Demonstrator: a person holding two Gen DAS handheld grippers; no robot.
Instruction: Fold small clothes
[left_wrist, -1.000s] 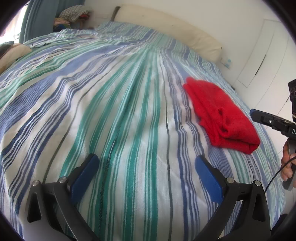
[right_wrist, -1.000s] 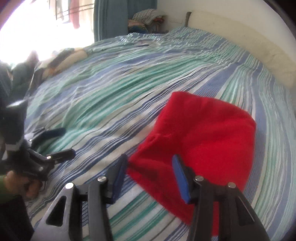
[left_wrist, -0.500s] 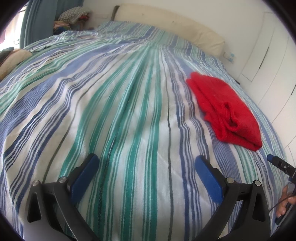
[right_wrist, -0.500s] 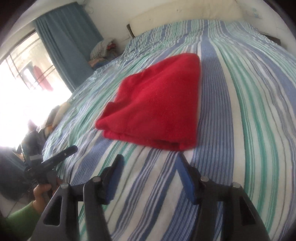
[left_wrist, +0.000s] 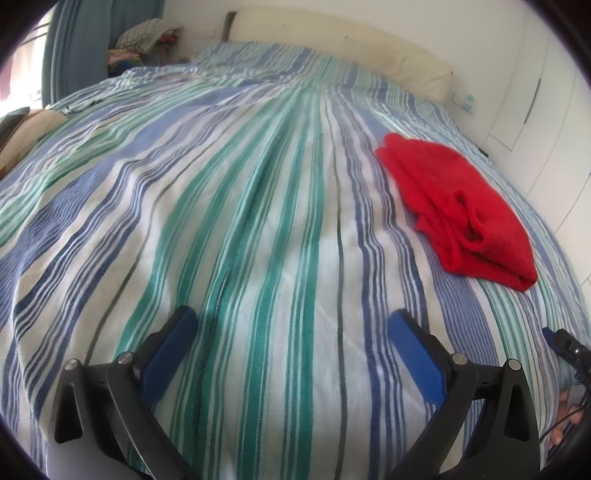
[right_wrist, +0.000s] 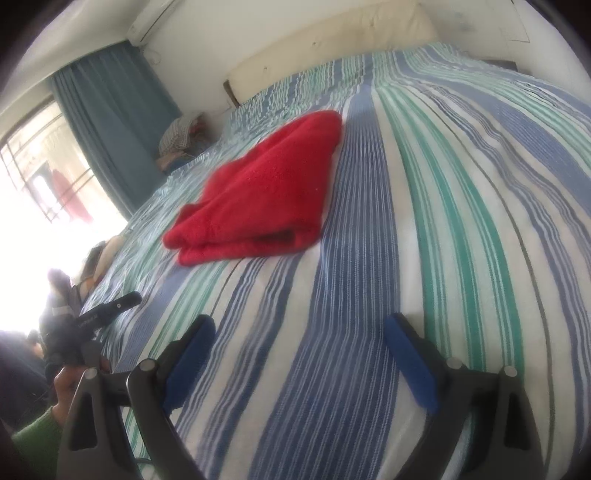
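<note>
- One red garment (left_wrist: 458, 206) lies folded in layers on the striped bedspread (left_wrist: 258, 221), on the right half of the bed as the left wrist view shows it, near that side's edge.
- The left wrist view shows the garment's open side, with layered edges and a looped hem; the right wrist view shows the red garment (right_wrist: 266, 188) from its near folded end, as a flat stacked wedge.
- Neither gripper touches the garment; both sit well apart from it, over bare bedspread (right_wrist: 369, 295).
- The left gripper (left_wrist: 291, 343) has its two blue-padded fingers spread wide, with nothing between them.
- The right gripper (right_wrist: 299, 350) is likewise spread wide and holds nothing.
- The right wrist view alone shows the left gripper from outside, at the lower left; the left wrist view alone shows a part of the right gripper, at the lower right edge.
- One cream headboard (left_wrist: 332, 40) bounds the far end of the bed.
- One blue curtain (right_wrist: 110, 122) hangs beside a bright window, seen fully only in the right wrist view.
- One pile of clothes (left_wrist: 147, 40) sits at the far corner beside the headboard.
- White cupboard doors (left_wrist: 535, 92) stand just beyond the garment's side of the bed; the wide striped area to the garment's other side is open.
</note>
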